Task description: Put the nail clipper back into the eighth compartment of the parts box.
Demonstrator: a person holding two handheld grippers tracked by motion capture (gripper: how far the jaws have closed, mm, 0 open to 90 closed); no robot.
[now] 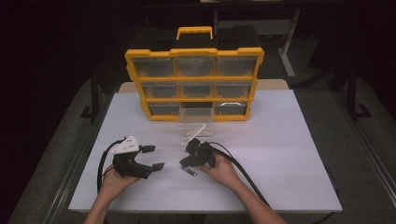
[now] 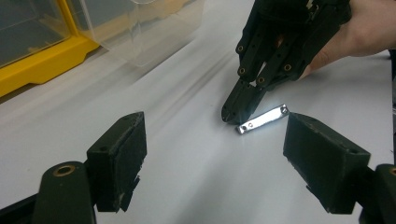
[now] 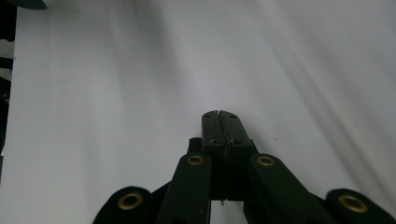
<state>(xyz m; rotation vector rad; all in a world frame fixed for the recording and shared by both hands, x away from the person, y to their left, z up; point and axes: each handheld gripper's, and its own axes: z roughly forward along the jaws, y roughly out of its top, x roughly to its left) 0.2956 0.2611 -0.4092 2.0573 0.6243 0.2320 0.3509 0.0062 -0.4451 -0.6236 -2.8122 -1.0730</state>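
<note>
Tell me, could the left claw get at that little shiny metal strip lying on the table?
Probably yes. The left claw stands open, facing the metal strip, with bare table between them. The shut right claw, its tip close beside the strip, might crowd the grab.

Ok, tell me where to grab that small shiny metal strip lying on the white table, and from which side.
Grip the small shiny metal strip across its narrow width near the middle, coming straight down from above. It lies flat on the white table, so there is probably too little edge to catch from the side. The open left hand-held gripper faces it; the shut right hand-held gripper sits at one end, so come in from the open side.
</note>
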